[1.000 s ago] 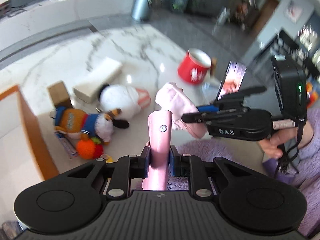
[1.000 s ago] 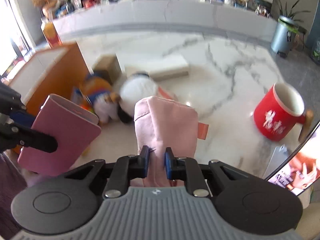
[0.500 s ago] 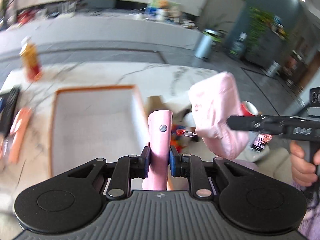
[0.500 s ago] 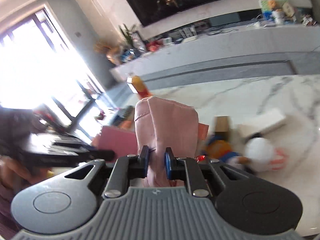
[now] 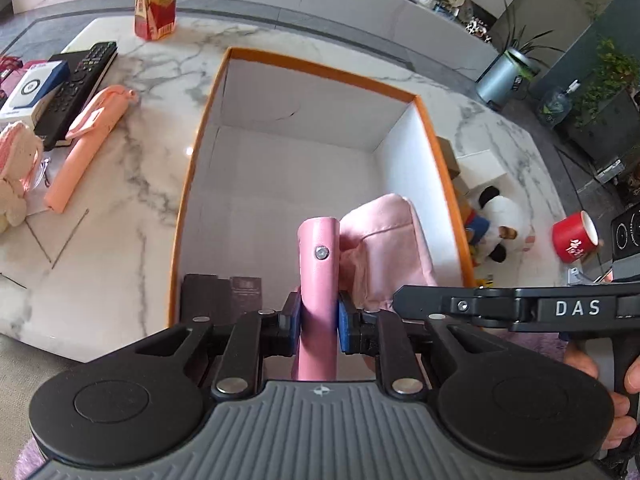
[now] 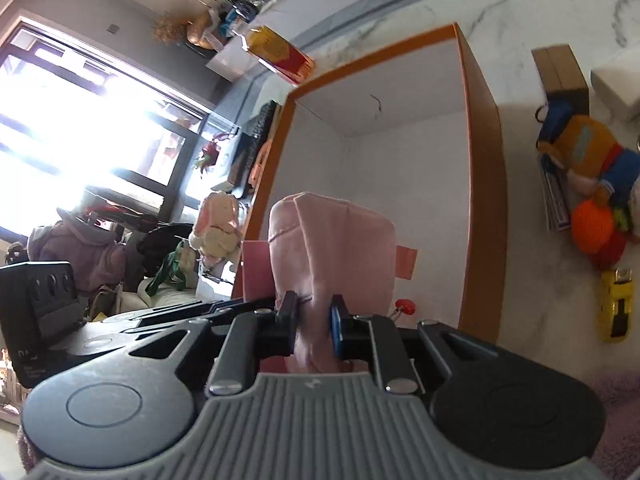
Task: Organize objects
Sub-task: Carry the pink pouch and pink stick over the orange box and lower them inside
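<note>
Wallet (image 5: pixel 318 280) and pouch (image 6: pixel 336 252) over box (image 5: pixel 320 68)

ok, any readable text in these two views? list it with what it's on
"DAS": white letters on the right gripper arm, seen in the left wrist view.
Red mug: white characters, too blurred to read.
Yellow-red carton: print too small to read.
Dark card in the orange-rimmed box: faint print, unreadable.
Blue-white box: round logo only, no legible words.
</note>
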Demonstrator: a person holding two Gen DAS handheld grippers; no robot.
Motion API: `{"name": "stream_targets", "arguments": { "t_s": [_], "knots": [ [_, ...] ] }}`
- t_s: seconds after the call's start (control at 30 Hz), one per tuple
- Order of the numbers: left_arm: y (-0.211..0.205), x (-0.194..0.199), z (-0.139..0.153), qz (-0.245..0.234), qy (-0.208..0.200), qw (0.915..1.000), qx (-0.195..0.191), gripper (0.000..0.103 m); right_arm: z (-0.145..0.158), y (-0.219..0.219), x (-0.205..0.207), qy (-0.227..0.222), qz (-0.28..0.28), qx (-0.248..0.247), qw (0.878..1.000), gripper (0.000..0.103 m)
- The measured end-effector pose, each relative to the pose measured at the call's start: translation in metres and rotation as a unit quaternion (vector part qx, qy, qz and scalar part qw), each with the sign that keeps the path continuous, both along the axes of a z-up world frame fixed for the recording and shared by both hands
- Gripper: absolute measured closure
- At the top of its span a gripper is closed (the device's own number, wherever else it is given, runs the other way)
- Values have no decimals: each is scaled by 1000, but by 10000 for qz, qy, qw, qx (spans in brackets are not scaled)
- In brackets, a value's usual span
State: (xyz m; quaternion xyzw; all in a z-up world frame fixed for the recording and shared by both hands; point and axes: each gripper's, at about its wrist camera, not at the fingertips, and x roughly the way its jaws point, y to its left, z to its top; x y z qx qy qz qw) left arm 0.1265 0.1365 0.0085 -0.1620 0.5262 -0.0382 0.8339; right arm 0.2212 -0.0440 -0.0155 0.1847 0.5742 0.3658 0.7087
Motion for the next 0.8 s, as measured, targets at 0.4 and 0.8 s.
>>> {"name": "stream_targets", "arguments": {
  "t_s": [0.4, 0.8],
  "knots": [
    [9, 12, -32, -85, 464, 9986, 224, 83, -29, 23, 8, 329, -14, -514, 9981, 85],
    [10, 6, -31, -226, 366, 9986, 293, 81, -34, 42, 6, 282, -118, -1038, 9941, 79]
  ]
}}
